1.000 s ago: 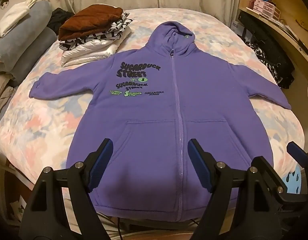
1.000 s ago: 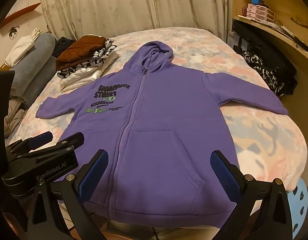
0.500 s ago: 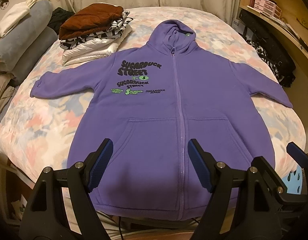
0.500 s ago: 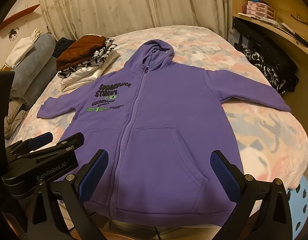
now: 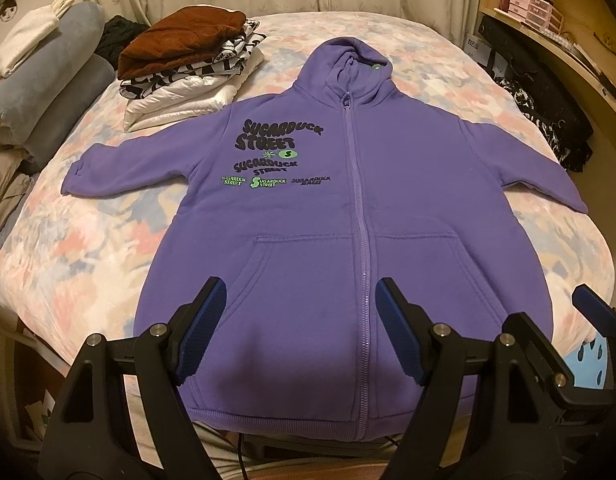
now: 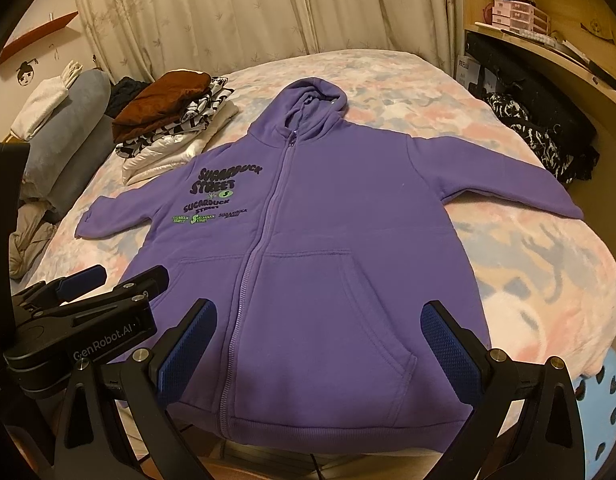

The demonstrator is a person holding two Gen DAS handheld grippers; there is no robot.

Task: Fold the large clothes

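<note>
A purple zip-up hoodie point(image 5: 408, 200) with "Sugarduck Street" print lies flat, face up, on the bed, sleeves spread, hood toward the curtains, hem over the near edge. It also shows in the right wrist view point(image 6: 328, 240). My left gripper point(image 5: 302, 328) is open and empty, held above the hem left of the zipper. My right gripper point(image 6: 318, 344) is open and empty above the right pocket. The left gripper's body point(image 6: 84, 312) shows at the left of the right wrist view.
A stack of folded clothes point(image 5: 188, 60) sits at the bed's far left. Grey pillows point(image 5: 40, 92) lie beyond it. Dark clothes point(image 5: 548, 120) hang over a desk at right. A blue perforated stool point(image 6: 604, 404) stands at the near right. The floral bedspread point(image 5: 76, 248) surrounds the hoodie.
Both grippers have shifted slightly, so the hoodie sits a little lower and further right in view. The jaws stay open.
</note>
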